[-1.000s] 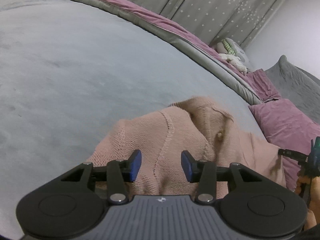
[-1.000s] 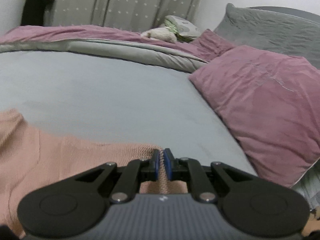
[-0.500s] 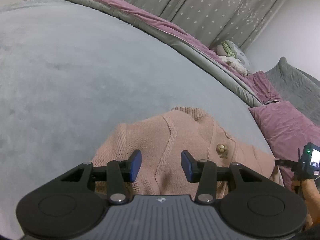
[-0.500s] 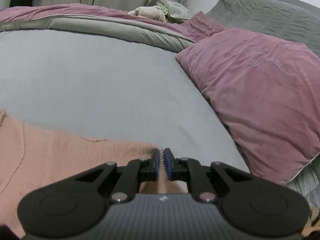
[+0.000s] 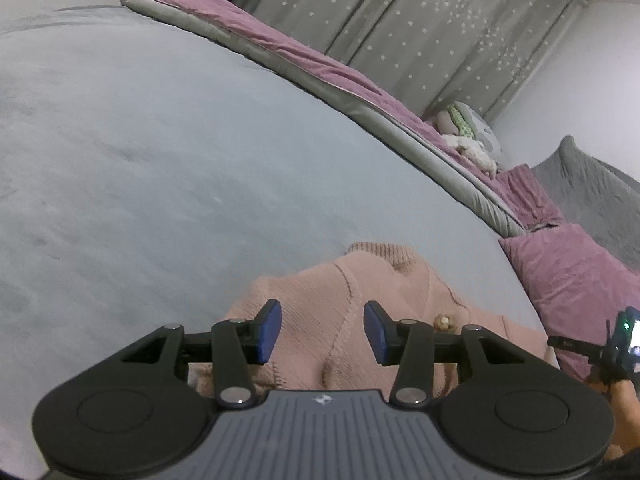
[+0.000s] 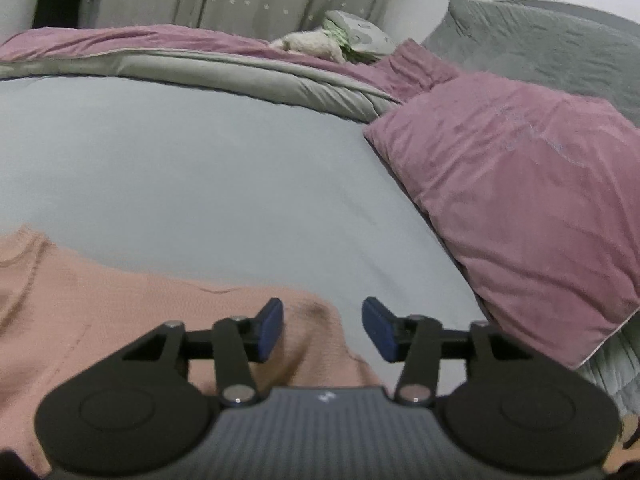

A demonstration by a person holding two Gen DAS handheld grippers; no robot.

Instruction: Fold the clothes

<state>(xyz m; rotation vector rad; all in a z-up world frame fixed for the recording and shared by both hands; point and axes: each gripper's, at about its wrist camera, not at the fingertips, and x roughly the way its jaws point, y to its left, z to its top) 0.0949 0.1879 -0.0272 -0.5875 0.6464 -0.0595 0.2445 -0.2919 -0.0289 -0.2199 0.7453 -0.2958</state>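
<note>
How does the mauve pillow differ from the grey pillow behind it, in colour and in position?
The mauve pillow is purple-pink with a smooth sheen; the grey pillow is dull grey and wrinkled. The mauve pillow lies in front, next to the blue-grey sheet; the grey pillow lies behind it, partly covered. Both lie at the same end of the bed.

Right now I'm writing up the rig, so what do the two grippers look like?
The left gripper and right gripper match: black linkage arms with silver pivot screws, blue fingertip pads, round black side housings, and a ribbed grey body bearing a small white logo.
</note>
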